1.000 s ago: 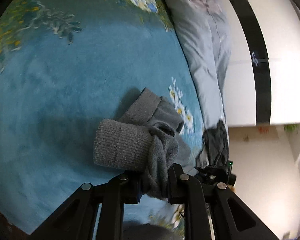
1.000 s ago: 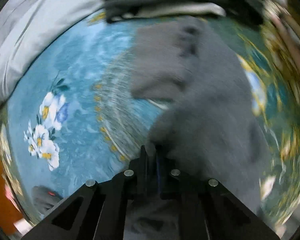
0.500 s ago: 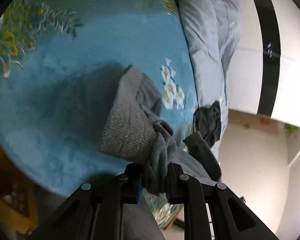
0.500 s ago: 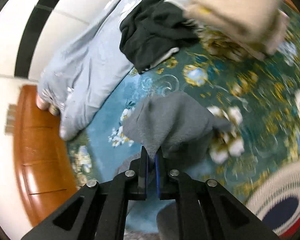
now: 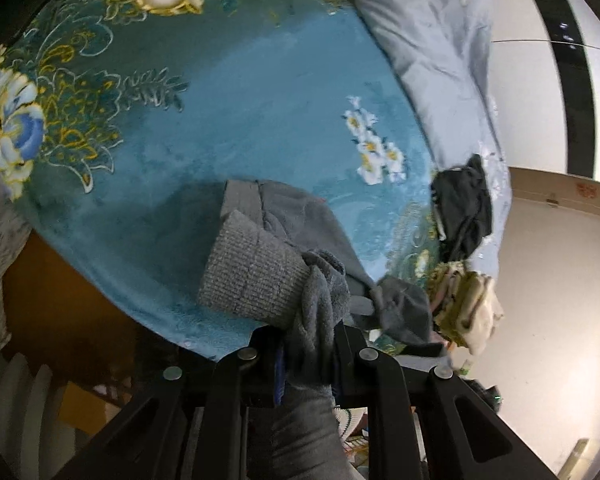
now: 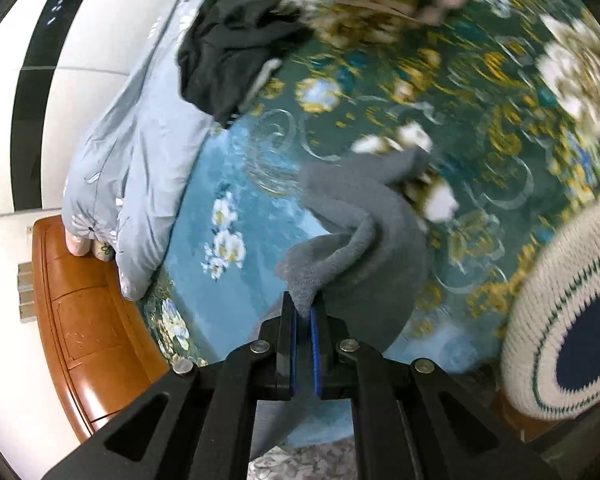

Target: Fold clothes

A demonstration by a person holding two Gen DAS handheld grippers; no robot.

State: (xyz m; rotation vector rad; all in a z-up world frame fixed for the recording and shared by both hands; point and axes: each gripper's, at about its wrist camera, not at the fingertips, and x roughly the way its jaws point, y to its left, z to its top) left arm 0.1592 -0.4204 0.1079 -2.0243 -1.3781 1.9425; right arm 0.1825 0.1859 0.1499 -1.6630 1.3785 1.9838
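Gripping one grey garment in both clamped tongs — left gripper, right gripper — bunched fleece may slip, spoiling the fold.

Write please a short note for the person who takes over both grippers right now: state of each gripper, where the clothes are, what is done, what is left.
Left gripper: shut on the grey garment, near its ribbed cuff.
Right gripper: shut on an edge of the same grey garment.
The garment is held up between the two, above the blue floral blanket; not laid flat, no fold visible yet.
Waiting: a dark garment crumpled by the pale grey quilt, and a beige and yellow pile beside it.
Left: spread, fold, then the others.
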